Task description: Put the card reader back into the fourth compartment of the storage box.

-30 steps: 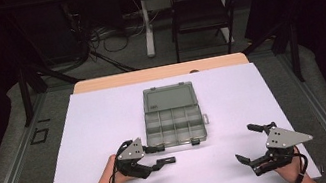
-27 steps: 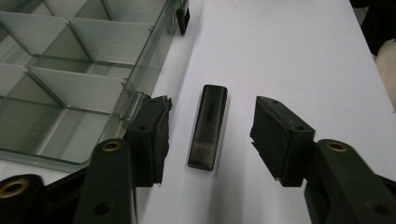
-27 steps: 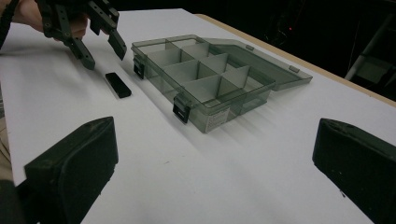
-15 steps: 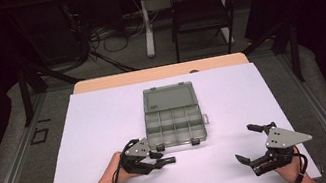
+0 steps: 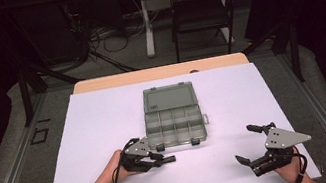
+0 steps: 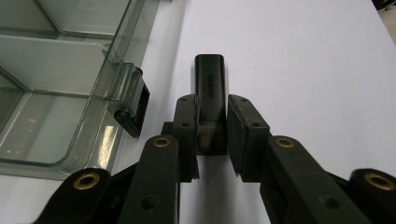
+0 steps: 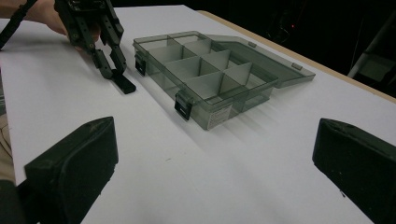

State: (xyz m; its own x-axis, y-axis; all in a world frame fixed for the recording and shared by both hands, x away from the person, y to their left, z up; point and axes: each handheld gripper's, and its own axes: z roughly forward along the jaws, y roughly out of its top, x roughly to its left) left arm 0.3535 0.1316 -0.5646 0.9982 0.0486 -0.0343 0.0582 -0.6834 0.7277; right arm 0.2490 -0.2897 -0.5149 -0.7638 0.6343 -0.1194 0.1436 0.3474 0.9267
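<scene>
Change since earlier frames: left hand-held gripper (image 5: 159,161) has dropped slightly lower toward the near edge of the worktop (image 5: 105,122), its jaws pointing right; right hand-held gripper (image 5: 250,149) unchanged. Left hand-held gripper: jaws closed on a small black adapter (image 6: 210,100) lettered on top, lying on the white worktop just beside the front latch (image 6: 133,102) of the organiser box (image 5: 173,117). Box: clear grey, compartmented, lid open flat behind, at worktop centre. Right hand-held gripper: jaws wide apart, holding nothing, well apart from the box.
</scene>
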